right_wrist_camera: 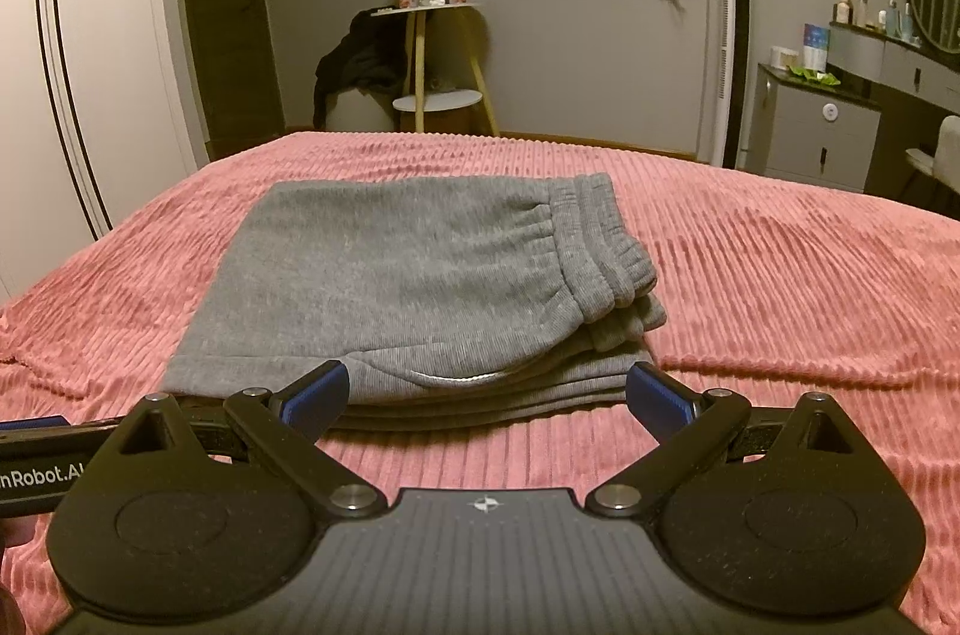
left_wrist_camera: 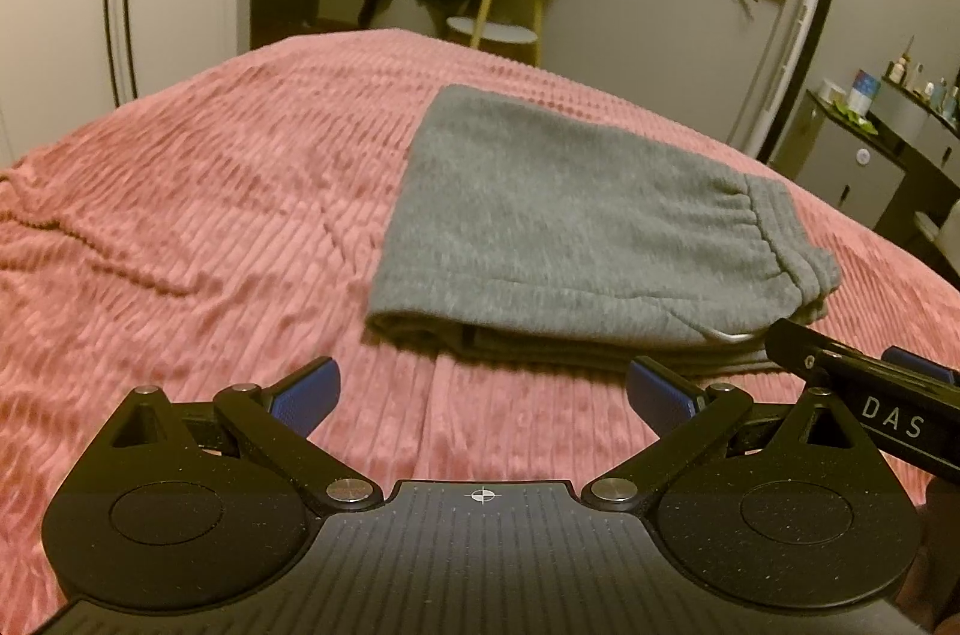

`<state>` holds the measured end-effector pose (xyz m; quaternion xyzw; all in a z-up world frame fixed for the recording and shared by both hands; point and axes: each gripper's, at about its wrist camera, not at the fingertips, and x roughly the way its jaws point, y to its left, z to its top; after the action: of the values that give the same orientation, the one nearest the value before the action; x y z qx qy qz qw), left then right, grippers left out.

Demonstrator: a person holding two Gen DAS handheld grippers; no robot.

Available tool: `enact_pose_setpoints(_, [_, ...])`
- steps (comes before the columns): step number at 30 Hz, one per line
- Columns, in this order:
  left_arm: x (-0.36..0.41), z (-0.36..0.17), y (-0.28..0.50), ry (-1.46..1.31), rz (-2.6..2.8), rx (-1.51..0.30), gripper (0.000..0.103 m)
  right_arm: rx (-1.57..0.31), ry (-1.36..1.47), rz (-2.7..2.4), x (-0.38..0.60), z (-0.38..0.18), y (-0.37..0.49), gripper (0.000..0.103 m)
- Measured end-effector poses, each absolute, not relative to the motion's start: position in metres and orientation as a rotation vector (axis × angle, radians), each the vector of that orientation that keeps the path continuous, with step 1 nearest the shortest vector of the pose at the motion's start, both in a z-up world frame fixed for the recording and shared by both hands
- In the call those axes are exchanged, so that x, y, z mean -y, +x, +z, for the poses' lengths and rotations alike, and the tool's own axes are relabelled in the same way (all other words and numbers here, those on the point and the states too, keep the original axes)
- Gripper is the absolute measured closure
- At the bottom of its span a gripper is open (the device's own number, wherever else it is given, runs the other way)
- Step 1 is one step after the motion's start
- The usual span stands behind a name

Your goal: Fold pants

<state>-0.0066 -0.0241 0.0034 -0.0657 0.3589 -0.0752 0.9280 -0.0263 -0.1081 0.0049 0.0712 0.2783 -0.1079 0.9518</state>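
Grey pants lie folded into a layered bundle on a bed's pink ribbed blanket, cuffs bunched at the bundle's right end. The right hand-held gripper, fingers spread wide and holding nothing, hovers just short of the bundle's near edge, squarely facing it. The left hand-held gripper, likewise spread and empty, sits to the left of the bundle, which lies ahead and to its right. The bundle's long axis runs across both views, left to right. The right one is nearer; any further fold would likely start from its side, though the pants already look close to finished.
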Motion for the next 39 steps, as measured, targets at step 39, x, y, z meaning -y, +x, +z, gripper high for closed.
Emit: enact_pose_setpoints(39, [0.0294,-0.0015,-0.0036,-0.133,-0.218,-0.771,0.000,-0.561,0.173,-0.233,0.1075,0.0030,-0.0249,0.004])
